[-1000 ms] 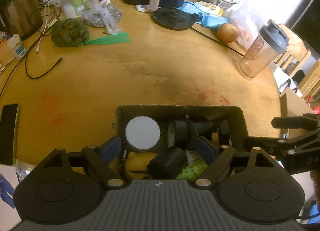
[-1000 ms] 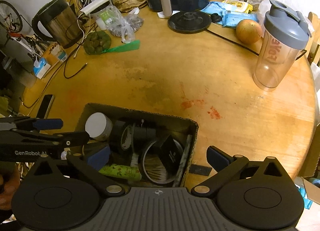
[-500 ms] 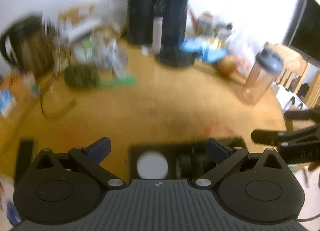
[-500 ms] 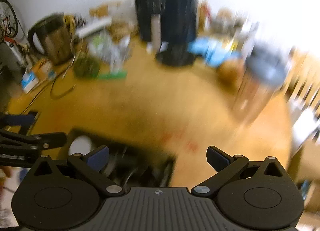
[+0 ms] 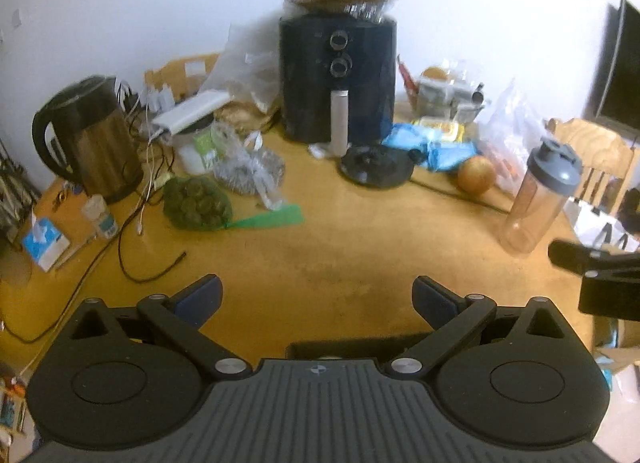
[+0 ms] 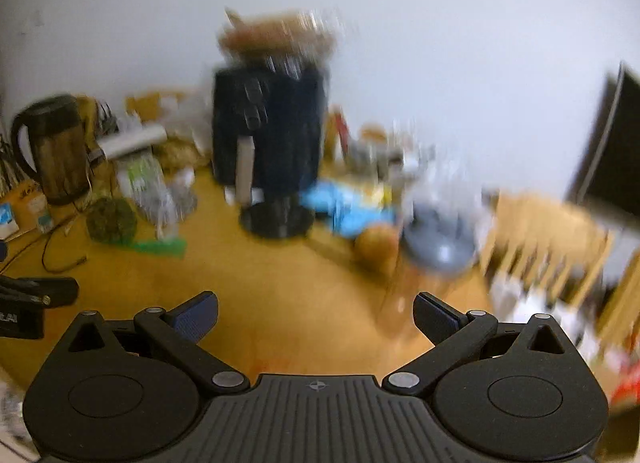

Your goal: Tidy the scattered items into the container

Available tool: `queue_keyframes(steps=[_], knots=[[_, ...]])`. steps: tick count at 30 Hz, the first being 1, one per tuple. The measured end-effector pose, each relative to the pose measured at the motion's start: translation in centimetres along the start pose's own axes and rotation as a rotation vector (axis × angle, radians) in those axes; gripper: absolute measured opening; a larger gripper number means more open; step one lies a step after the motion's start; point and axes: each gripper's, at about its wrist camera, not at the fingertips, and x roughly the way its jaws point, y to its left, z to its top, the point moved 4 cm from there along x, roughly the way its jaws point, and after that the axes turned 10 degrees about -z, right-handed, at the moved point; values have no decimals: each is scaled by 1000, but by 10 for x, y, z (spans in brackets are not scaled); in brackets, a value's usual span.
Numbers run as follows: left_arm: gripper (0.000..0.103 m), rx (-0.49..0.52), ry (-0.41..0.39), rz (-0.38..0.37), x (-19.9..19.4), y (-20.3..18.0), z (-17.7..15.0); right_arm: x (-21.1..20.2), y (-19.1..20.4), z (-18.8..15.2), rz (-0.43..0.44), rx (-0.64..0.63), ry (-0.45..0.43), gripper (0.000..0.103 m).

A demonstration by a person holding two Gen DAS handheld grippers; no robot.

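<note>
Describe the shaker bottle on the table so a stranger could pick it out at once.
Start at the tall black air fryer at the back of the round wooden table, then follow the table edge to the right, past the orange fruit. The shaker bottle stands there upright: the only clear plastic tumbler, capped with a grey flip lid.

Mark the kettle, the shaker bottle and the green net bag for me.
kettle (image 5: 102, 147), left wrist view, on its metal body.
shaker bottle (image 5: 534, 209), left wrist view, on its clear wall.
green net bag (image 5: 196, 203), left wrist view, on its bulging middle.
</note>
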Motion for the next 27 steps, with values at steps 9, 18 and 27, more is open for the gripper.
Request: queue_keyframes(steps=[9, 18, 27], knots=[[103, -57, 303, -75, 30, 6, -31, 34, 17, -37, 117, -12, 436, 103], [103, -83, 474, -121, 41, 3, -64, 38, 39, -65, 118, -126, 577, 103], [103, -93, 587, -123, 47, -1, -84, 40, 43, -84, 103, -249, 650, 103]])
